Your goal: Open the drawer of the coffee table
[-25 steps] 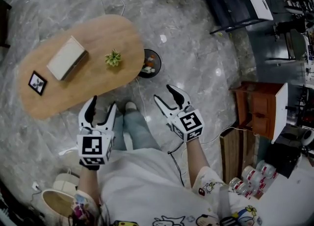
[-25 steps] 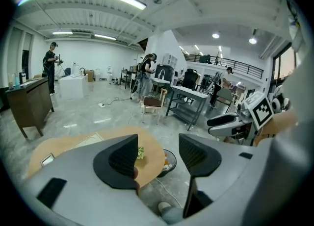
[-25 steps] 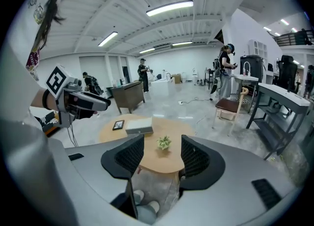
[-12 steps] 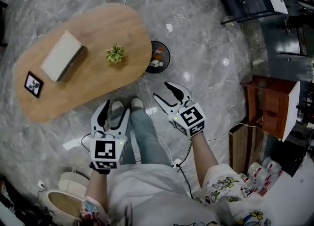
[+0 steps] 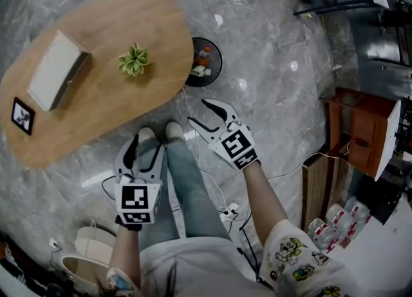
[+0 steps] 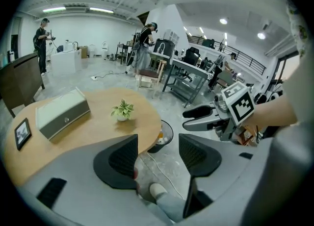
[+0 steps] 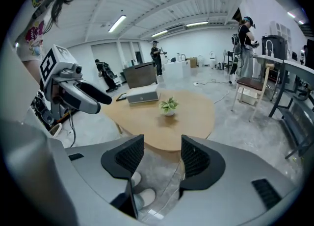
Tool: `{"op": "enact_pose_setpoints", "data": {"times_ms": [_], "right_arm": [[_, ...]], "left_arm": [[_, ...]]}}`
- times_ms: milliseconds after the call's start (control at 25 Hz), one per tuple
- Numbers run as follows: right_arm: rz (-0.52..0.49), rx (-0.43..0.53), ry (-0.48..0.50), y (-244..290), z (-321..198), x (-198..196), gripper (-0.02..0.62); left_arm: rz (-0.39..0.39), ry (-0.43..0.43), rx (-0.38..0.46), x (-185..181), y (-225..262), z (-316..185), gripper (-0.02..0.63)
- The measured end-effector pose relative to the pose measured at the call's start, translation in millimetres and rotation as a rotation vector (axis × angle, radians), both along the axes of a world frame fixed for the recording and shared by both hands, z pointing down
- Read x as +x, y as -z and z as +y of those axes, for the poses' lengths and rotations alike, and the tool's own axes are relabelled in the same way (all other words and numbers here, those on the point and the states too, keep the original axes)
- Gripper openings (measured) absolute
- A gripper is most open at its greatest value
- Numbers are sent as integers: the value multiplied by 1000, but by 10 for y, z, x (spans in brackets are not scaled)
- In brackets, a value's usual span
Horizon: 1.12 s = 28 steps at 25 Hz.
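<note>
The oval coffee table [image 5: 96, 96] stands ahead-left, its long axis running lower left to upper right in the head view. The left claw [image 5: 145, 144] and right claw [image 5: 197, 111] both gape wide, empty, apart from its near edge.

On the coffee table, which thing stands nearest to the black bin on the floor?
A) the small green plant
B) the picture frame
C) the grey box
A: the small green plant stands closest to the black bin; the grey box and picture frame lie farther along the coffee table.
</note>
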State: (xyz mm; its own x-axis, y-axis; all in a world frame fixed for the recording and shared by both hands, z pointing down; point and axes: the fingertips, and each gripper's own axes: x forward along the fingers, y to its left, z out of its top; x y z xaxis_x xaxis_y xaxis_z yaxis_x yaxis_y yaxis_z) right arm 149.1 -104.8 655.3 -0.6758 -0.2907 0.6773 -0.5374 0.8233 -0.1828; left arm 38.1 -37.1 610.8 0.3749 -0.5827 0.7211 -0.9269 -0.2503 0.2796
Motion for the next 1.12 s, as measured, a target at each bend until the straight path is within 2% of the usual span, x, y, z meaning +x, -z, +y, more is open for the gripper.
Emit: {"op": "enact_pose_setpoints", "data": {"times_ms": [280, 720, 1120], "right_arm": [[19, -17, 69, -713, -127, -28, 212], [100, -21, 282, -1633, -168, -135, 218], [27, 4, 323, -1949, -231, -446, 216]], "left_arm": [[-4, -49, -41, 278, -573, -19, 238], [-32, -51, -119, 362, -1335, -34, 238], [-45, -96, -168, 443, -1679, 101, 238]]}}
